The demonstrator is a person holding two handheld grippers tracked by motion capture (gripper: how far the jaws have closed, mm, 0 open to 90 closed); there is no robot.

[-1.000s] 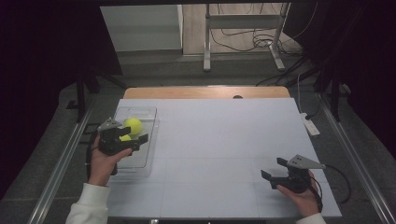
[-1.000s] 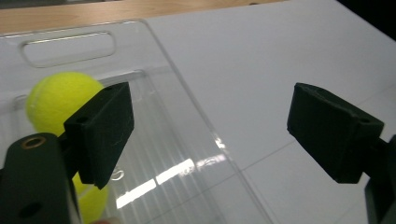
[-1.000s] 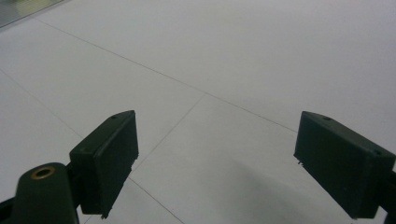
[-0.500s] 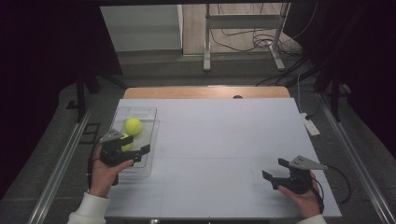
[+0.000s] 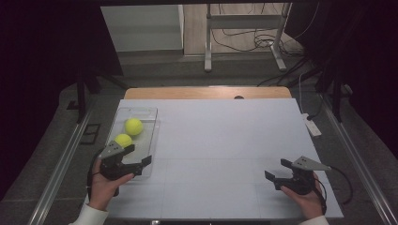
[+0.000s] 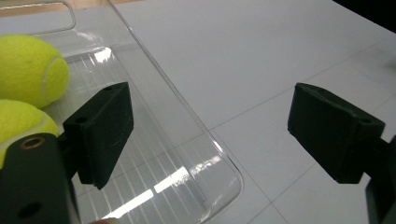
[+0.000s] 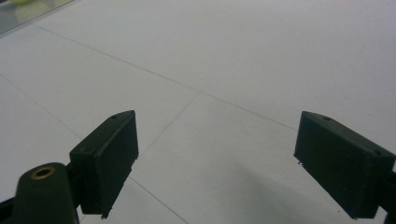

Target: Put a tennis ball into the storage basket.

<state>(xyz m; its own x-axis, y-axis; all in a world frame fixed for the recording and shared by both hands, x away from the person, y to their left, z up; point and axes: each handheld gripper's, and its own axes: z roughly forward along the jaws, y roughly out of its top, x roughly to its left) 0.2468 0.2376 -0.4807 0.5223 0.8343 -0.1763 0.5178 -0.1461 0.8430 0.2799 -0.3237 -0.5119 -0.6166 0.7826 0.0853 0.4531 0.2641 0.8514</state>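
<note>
Two yellow tennis balls (image 5: 133, 126) (image 5: 123, 139) lie side by side in a clear plastic tray (image 5: 146, 111) on the left of the white table. My left gripper (image 5: 137, 154) hovers open over the tray's near end, just short of the nearer ball, with nothing between its jaws. In the left gripper view both balls (image 6: 28, 67) (image 6: 21, 123) sit left of the left pad, and the tray's rim (image 6: 163, 79) runs between the jaws of the gripper (image 6: 210, 135). At the table's front right my right gripper (image 5: 277, 169) (image 7: 215, 163) stands open over bare table.
A white power strip (image 5: 312, 126) lies at the table's right edge. A wooden strip (image 5: 206, 92) borders the far side, with a metal stand (image 5: 244, 37) and cables on the floor behind. Metal rails run along both sides of the table.
My left gripper has drawn back toward the person and sunk a little, away from the balls; the nearer ball now shows free in the tray. The right gripper has stayed put.
</note>
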